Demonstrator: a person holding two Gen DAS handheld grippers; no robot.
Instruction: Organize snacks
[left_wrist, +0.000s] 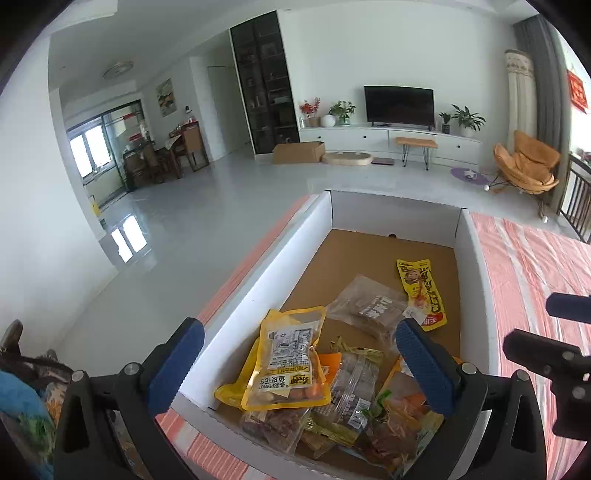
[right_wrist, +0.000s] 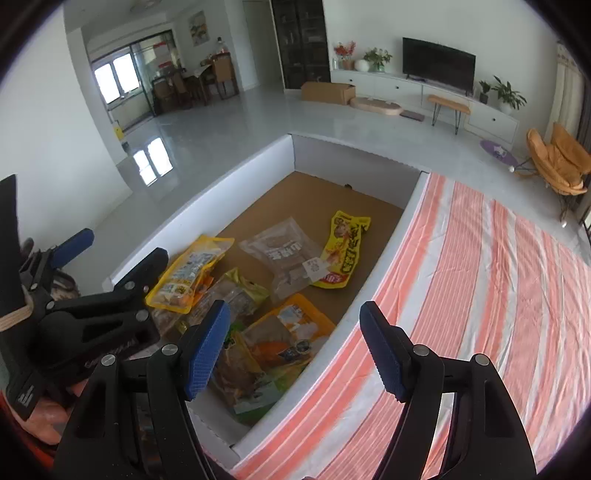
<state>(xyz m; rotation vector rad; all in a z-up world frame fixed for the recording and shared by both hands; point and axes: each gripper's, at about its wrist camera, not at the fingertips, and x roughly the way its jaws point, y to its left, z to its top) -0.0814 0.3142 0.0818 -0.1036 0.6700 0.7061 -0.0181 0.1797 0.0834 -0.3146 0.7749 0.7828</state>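
Lying flat, yellow packet (right_wrist: 342, 254) (long) points away.

Black hand-held gripper (left_wrist: 299, 354) frames, ribbed blue pads (right_wrist: 207, 347), silver screws.

Pile under peanut packet (left_wrist: 286, 363): several clear and orange snack bags (left_wrist: 347, 391) overlap, their lower parts hidden by one another.
Bags at near corner: cut off by the left wrist picture's bottom edge and partly covered by the left gripper (left_wrist: 301, 363), whose blue pad (left_wrist: 424, 363) stands in front of them.
Box (left_wrist: 266, 266): its near wall is lost behind the gripper bodies in both views.
Labels on clear brown packet (right_wrist: 286, 256): print too small to read.
Right gripper (right_wrist: 295, 350): its left finger (right_wrist: 207, 354) covers part of the green-edged bag (right_wrist: 255, 391).
Striped cloth (right_wrist: 480, 295): runs out of frame at right.
Cabinet shelves (left_wrist: 264, 81): contents too dark to tell.
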